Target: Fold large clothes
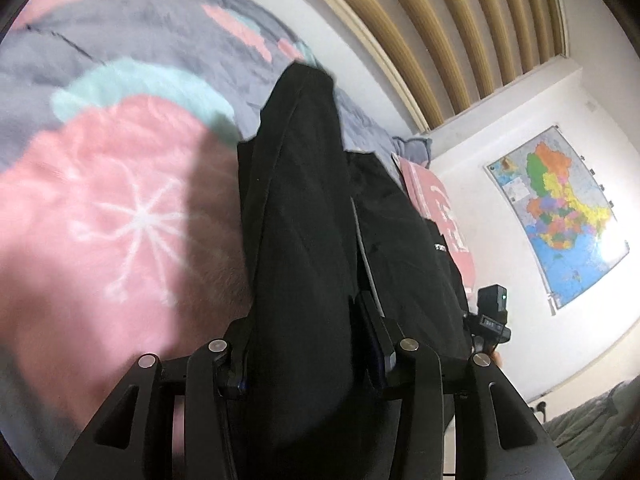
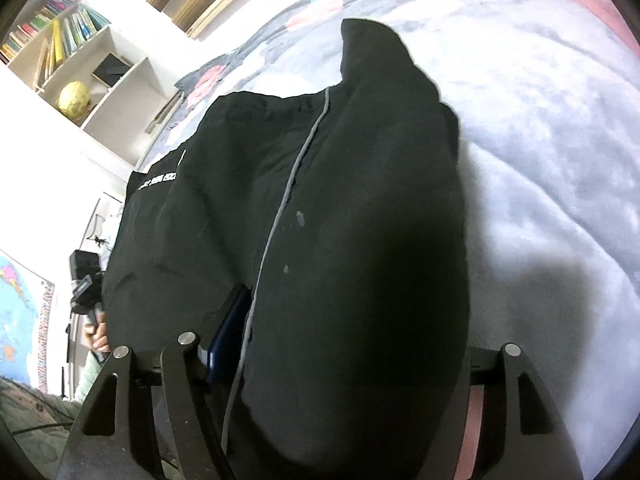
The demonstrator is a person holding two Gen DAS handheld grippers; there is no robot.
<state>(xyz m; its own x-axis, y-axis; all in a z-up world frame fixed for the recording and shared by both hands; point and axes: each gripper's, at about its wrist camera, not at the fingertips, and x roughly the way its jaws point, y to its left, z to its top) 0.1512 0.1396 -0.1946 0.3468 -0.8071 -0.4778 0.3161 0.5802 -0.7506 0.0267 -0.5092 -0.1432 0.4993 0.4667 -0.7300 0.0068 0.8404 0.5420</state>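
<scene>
Hanging above the bed (image 2: 540, 128), the black jacket (image 2: 340, 220) is pinched by both: the left hand-held gripper (image 1: 304, 344) and right hand-held gripper (image 2: 332, 360) each clench bunched fabric. Judging by that thick bulk, a grip may slip, dropping one side crooked onto the bed.

One black garment (image 1: 304, 208) lies on one flowered blanket (image 1: 120, 184), and two grippers are clamped on it: the left gripper (image 1: 308, 344) and the right gripper (image 2: 340, 360). Beyond the blanket, one wall map (image 1: 556, 216) hangs. One white bookshelf (image 2: 108, 80) stands beyond the blanket too; in it sit one yellow globe (image 2: 74, 96), one dark box (image 2: 112, 69) beside the globe, and rows of books (image 2: 64, 28) above, too many and too blurred to count.
</scene>
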